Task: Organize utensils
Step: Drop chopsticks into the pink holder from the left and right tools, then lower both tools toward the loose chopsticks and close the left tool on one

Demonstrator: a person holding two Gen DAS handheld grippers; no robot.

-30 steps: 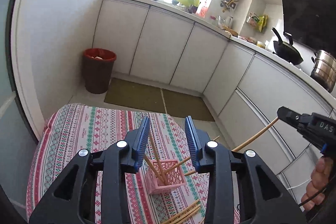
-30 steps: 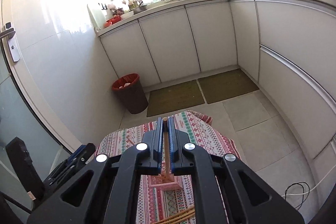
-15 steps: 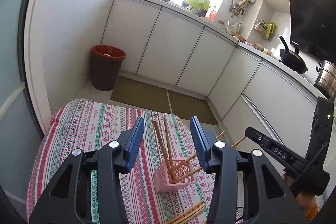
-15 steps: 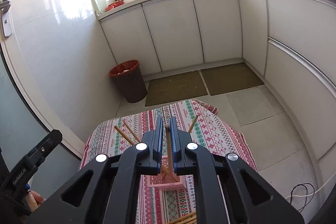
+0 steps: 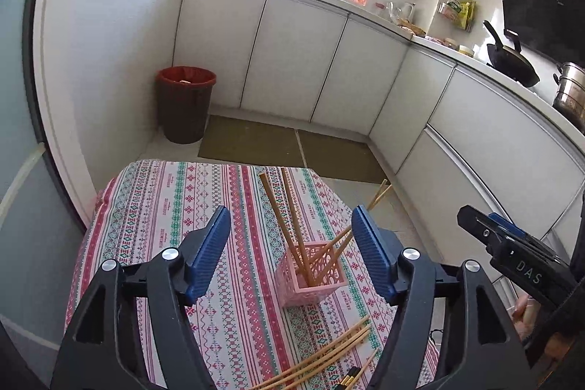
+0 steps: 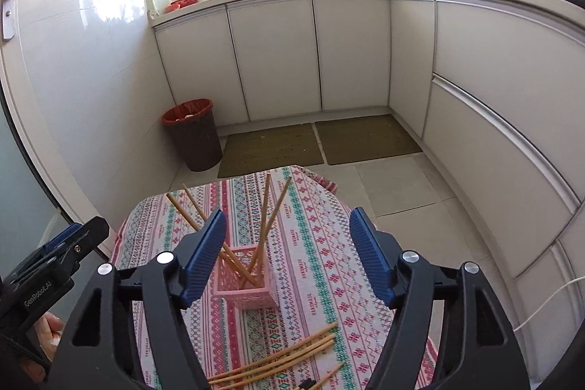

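My left tool (image 5: pixel 290 253) hangs over the surface (image 5: pixel 153 207), which is covered w/ a patterned cloth in red, green & white. Its jaws are opening, blue pads well apart, nothing pressed betw. them; the pink basket only shows thru the gap, further off. Far left on the floor: red-rimmed trash bin (image 5: pixel 185 104) by the wall, two olive mats (image 5: pixel 252 141) beside it.

Mid-surface sits the pink lattice basket (image 5: pixel 312 275), upright. Four wooden chopsticks in the basket (image 5: pixel 283 216) stand in it: from the left wrist view two lean back-left, two lean right, tips past the surface edge. From the right wrist view the same basket (image 6: pixel 245 280) has sticks fanned in a V.

Nearer me, loose chopsticks (image 6: pixel 289 351) lie flat on the cloth in a rough bundle, apart from the basket. A dark-tipped item (image 6: pixel 305 383) at the bottom edge, too cut off to tell.

My right tool (image 6: pixel 289 254) also hangs above the surface, jaws opening, pads wide, gripping nothing; basket shows behind its left pad. It appears at right in the left wrist view (image 5: pixel 512 254), my hand (image 5: pixel 526 313) on its handle.

Right side: white cabinets, black wok (image 5: pixel 512 61) & steel pot (image 5: pixel 570 94) on the counter.
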